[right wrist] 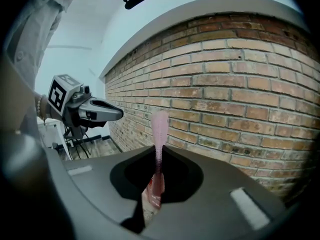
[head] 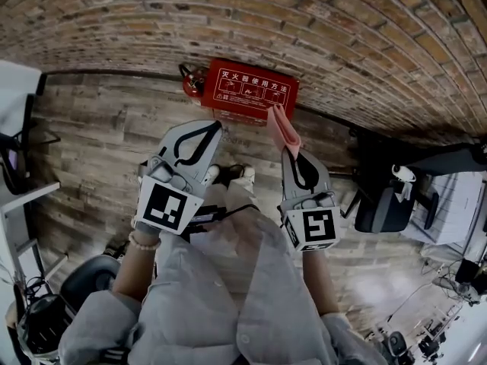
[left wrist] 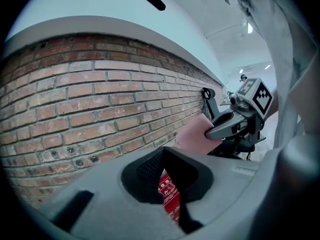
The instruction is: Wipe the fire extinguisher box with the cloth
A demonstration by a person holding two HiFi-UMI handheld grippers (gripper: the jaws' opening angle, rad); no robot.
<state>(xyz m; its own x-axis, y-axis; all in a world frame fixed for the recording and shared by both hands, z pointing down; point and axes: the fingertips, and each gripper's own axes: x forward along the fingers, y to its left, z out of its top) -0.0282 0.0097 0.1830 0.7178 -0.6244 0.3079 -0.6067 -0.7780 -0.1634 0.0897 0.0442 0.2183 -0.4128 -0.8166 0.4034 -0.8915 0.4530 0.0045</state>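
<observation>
- I'd lower the right hand-held gripper (head: 291, 157) toward 12 o'clock, lay the cloth (head: 283, 130) flat on the fire extinguisher box (head: 251, 90) and sweep across its red face (no contact yet, I judge).
- The box sits on the floor against the brick wall (head: 319, 21).
- Right jaws are clamped on the cloth, which stands up between them.
- The left hand-held gripper (head: 210, 130), at 9 o'clock, has its tips together and holds nothing.

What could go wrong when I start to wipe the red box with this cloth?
The cloth is pinched only near one end by the right hand-held gripper, so rubbing may pull it out. The fire extinguisher sits close beside the box; a wide stroke might knock it.
</observation>
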